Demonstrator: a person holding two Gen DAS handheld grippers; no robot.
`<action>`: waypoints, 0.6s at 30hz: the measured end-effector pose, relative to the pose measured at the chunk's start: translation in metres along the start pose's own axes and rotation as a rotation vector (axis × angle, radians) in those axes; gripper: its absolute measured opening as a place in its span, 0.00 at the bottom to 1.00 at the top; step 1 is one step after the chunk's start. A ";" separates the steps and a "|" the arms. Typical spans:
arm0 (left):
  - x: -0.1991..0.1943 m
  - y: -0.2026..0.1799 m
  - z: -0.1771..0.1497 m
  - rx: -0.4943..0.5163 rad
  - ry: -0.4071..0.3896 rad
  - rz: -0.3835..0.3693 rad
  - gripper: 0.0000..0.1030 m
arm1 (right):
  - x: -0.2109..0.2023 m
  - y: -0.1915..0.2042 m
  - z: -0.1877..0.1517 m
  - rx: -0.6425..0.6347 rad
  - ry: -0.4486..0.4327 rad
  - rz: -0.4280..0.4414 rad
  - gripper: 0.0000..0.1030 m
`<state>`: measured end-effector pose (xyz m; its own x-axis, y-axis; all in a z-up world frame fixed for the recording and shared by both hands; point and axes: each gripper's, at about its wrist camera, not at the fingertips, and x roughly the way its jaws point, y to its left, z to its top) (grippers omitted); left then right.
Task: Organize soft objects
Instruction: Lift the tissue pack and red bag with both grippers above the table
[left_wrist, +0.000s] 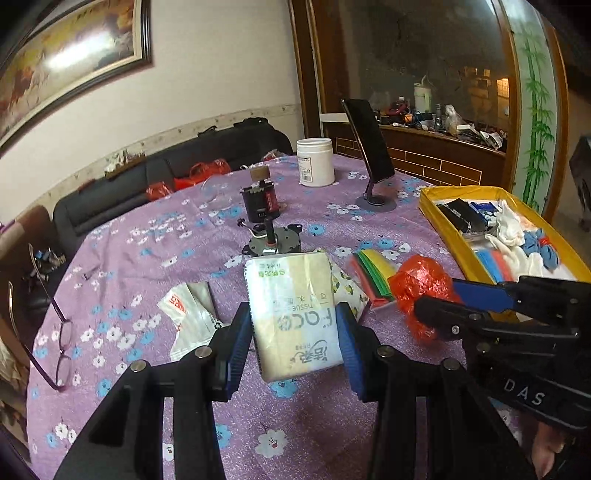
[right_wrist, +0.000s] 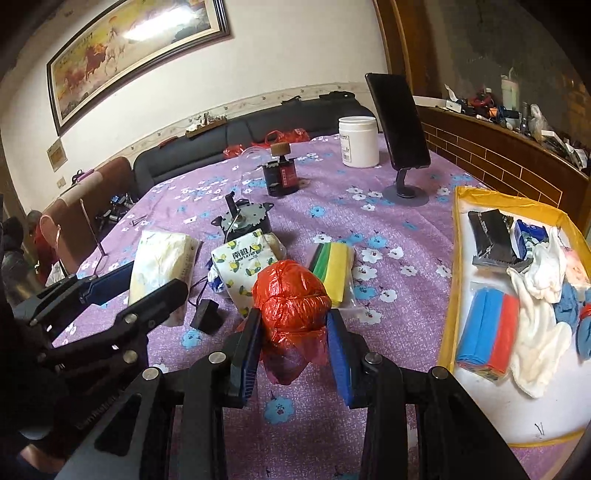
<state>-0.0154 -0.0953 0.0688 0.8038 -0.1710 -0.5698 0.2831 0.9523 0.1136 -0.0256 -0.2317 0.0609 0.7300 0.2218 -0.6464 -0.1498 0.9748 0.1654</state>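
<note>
My left gripper (left_wrist: 293, 325) is shut on a white and yellow tissue pack (left_wrist: 293, 314), which lies on the purple flowered tablecloth. It also shows in the right wrist view (right_wrist: 162, 266). My right gripper (right_wrist: 293, 332) is shut on a crumpled red plastic bag (right_wrist: 291, 295), also seen in the left wrist view (left_wrist: 421, 288). A lemon-print tissue pack (right_wrist: 243, 266) and a stack of coloured cloths (right_wrist: 332, 266) lie between and behind them. A yellow-rimmed tray (right_wrist: 448, 295) at the right holds cloths, gloves and packets.
A small motor (right_wrist: 240, 218), a dark bottle (right_wrist: 280, 177), a white jar (right_wrist: 358, 142) and a phone on a stand (right_wrist: 400, 125) stand farther back. Eyeglasses (left_wrist: 55, 332) and a white plastic bag (left_wrist: 188, 317) lie at the left. A small black block (right_wrist: 207, 315) lies near my right gripper.
</note>
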 end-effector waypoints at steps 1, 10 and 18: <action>-0.001 -0.001 0.000 0.008 -0.009 0.012 0.42 | -0.001 0.001 0.000 -0.001 -0.003 -0.001 0.36; -0.006 -0.004 0.000 0.037 -0.043 0.065 0.42 | -0.010 0.008 0.000 -0.012 -0.022 0.001 0.36; -0.009 -0.007 -0.001 0.061 -0.070 0.103 0.42 | -0.018 0.012 0.002 -0.021 -0.041 0.002 0.37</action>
<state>-0.0251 -0.1000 0.0725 0.8639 -0.0926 -0.4950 0.2273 0.9489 0.2191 -0.0395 -0.2240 0.0762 0.7562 0.2230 -0.6152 -0.1645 0.9747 0.1510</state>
